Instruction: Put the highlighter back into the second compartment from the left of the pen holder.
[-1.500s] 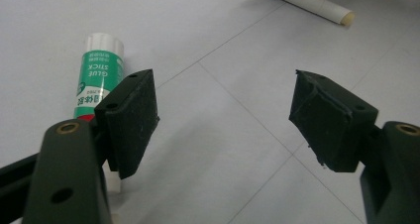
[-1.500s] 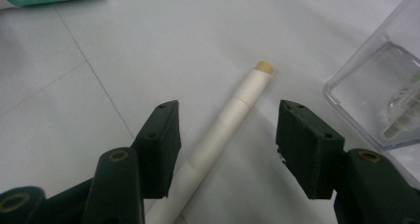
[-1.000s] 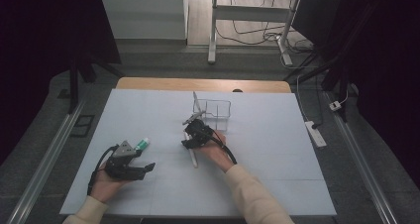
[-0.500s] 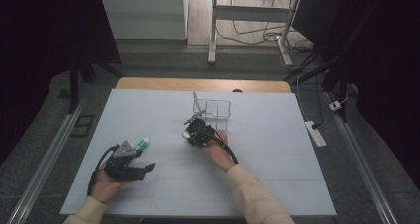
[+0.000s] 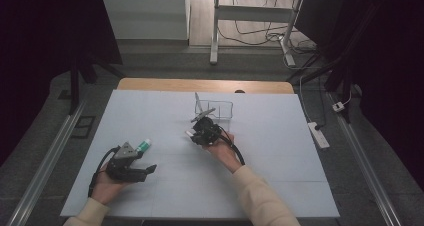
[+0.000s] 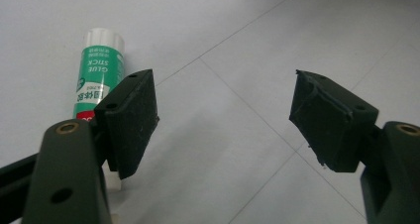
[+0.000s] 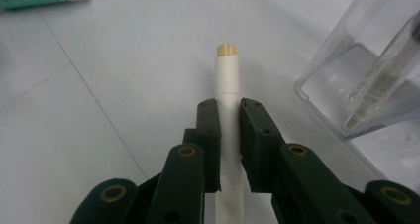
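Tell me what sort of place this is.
Probably a lab or recording room: a work table under a pale sheet, a power strip and loose cables on the floor, with stationery such as a glue stick.

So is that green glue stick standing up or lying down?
Lying down. The glue stick rests flat on the table, beside the open left tool.

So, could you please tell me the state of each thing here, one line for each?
Left tool: open, holding nothing, low over the table.
Right tool: shut on the white pen.
White pen: gripped, tan tip pointing away from the tool.
Glue stick: lying flat on the table, beside the left tool, not gripped.
Clear container: upright on the table, with a clear pen leaning inside.
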`<move>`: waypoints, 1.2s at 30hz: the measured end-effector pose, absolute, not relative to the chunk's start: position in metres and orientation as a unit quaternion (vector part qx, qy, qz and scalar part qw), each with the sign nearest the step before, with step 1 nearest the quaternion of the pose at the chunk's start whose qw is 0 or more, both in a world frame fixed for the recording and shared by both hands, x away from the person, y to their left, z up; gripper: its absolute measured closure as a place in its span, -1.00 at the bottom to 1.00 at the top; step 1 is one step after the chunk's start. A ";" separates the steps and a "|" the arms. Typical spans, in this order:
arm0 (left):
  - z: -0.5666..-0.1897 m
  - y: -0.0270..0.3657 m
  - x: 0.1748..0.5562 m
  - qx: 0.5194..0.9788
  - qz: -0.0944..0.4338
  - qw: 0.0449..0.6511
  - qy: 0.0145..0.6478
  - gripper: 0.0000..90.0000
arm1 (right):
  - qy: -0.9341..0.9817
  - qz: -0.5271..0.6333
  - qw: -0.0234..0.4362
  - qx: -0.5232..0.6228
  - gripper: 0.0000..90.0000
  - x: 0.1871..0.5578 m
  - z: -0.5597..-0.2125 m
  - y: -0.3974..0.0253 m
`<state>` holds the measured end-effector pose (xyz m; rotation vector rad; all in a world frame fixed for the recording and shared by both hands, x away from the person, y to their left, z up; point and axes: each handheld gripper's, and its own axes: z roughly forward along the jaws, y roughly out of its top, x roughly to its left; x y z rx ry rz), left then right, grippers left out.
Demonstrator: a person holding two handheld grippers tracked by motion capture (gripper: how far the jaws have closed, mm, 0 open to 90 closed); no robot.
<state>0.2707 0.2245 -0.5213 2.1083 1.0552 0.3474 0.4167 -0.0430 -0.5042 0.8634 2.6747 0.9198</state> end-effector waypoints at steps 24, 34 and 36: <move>-0.521 0.224 0.271 0.821 0.135 0.370 0.413 -0.42 | 0.866 0.405 0.100 0.276 0.75 0.403 -0.465 -0.070; -0.521 0.224 0.271 0.821 0.135 0.371 0.413 -0.42 | 0.851 0.437 0.108 0.270 0.74 0.400 -0.452 -0.080; -0.521 0.224 0.271 0.821 0.135 0.371 0.413 -0.42 | 0.850 0.439 0.110 0.269 0.74 0.400 -0.450 -0.081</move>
